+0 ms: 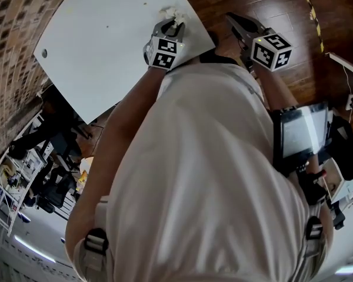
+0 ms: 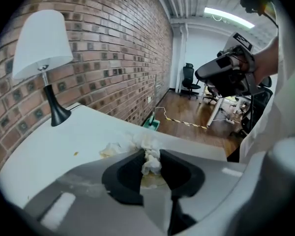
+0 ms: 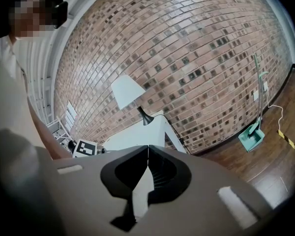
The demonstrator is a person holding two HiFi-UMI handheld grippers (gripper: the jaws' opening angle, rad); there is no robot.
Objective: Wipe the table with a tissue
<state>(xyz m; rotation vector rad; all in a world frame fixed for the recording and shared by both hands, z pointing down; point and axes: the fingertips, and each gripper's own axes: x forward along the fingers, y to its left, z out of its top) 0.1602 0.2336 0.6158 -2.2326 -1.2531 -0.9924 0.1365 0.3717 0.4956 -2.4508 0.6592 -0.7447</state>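
Left tongs (image 2: 150, 154): you've got them pinched tight on the tissue (image 2: 115, 149)
Tissue: crumpled, pressed onto the white surface (image 1: 100, 57), right near its edge
Right tongs (image 3: 148, 154): closed up, empty, held off the surface over the wood floor (image 1: 282, 4)
Lamp (image 2: 42, 48): back by the brick wall (image 2: 113, 43)
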